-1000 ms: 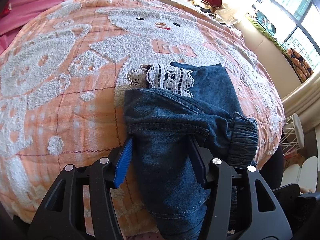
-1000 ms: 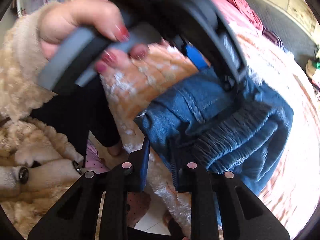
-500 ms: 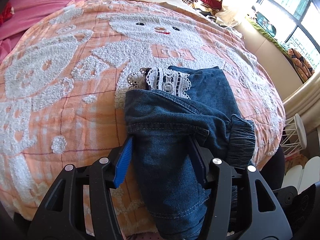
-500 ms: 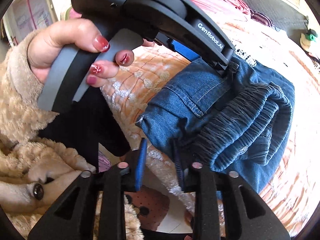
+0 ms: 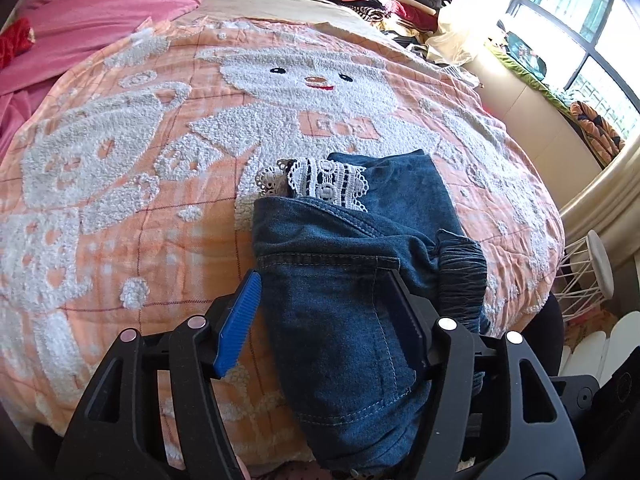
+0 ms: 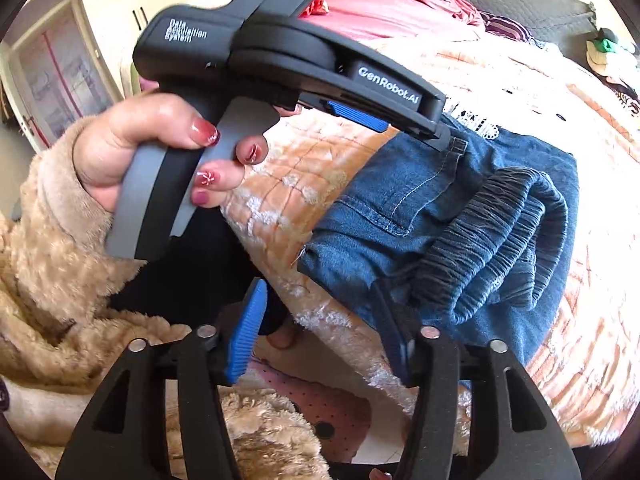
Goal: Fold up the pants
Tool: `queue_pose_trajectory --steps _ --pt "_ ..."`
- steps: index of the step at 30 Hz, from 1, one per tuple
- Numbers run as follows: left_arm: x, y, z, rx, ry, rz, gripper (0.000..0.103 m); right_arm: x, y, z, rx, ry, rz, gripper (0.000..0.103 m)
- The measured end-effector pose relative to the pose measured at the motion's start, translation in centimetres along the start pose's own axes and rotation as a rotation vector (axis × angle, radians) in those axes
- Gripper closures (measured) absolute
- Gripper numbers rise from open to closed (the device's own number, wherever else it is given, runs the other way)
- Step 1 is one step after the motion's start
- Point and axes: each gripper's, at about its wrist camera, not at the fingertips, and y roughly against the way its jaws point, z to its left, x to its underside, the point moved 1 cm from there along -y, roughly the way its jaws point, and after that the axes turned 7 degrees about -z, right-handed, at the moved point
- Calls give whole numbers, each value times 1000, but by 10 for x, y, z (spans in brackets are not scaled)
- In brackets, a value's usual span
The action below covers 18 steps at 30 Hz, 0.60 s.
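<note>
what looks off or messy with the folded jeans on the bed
The folded jeans overhang the blanket's near edge, the elastic waistband bulges out one side, and a white lace trim pokes out the far end.

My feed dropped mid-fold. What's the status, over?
Left gripper and right gripper: both just opened, released. Folded pants lie at the blanket edge, still between the left pads. Nothing in the way.

Blue denim pants (image 5: pixel 348 264) folded in bundle, lace-trimmed, at bed edge.
</note>
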Motion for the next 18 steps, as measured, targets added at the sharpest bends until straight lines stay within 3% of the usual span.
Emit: queue_pose_trajectory --steps 12,18 --pt "0 16 -5 -22 -20 -32 37 -5 25 1 39 -29 -58 33" --pt "-2 28 -8 -36 -35 -56 27 -8 39 -10 80 -63 -97 32"
